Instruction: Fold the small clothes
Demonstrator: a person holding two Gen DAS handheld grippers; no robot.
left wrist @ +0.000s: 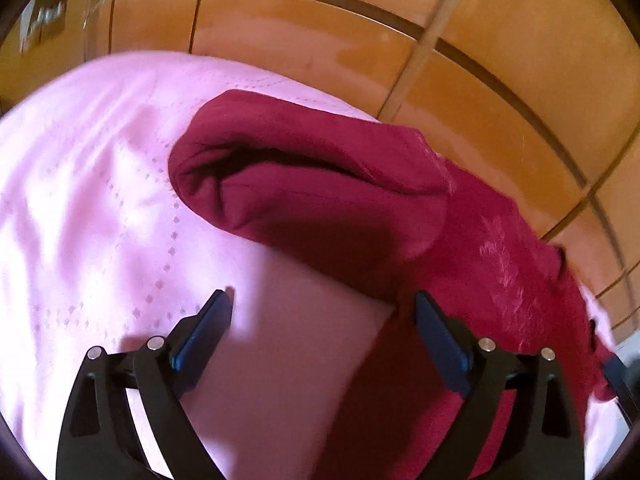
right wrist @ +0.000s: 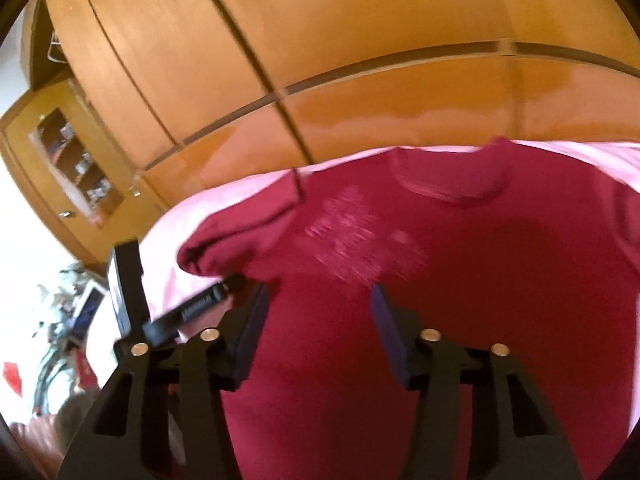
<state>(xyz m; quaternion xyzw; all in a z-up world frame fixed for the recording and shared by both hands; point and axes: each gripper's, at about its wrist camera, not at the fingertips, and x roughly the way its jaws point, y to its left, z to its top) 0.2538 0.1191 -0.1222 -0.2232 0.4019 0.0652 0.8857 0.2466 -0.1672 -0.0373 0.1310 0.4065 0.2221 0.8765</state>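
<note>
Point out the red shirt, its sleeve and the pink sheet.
Red shirt point(right wrist: 460, 260): right wrist view, chest.
Sleeve point(left wrist: 304, 196): left wrist view, its middle.
Pink sheet point(left wrist: 88, 184): left wrist view, bare area.

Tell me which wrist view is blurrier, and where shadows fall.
Right wrist: motion blur smears the white print on the dark red cotton T-shirt. Left wrist: sharper, with shadow under the T-shirt's folded sleeve on the pink dotted bedsheet.

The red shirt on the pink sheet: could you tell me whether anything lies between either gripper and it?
Nothing visible does. The left gripper is open beside the sleeve of the shirt, and the right gripper is open right over its body. Only the sheet lies around it.
</note>
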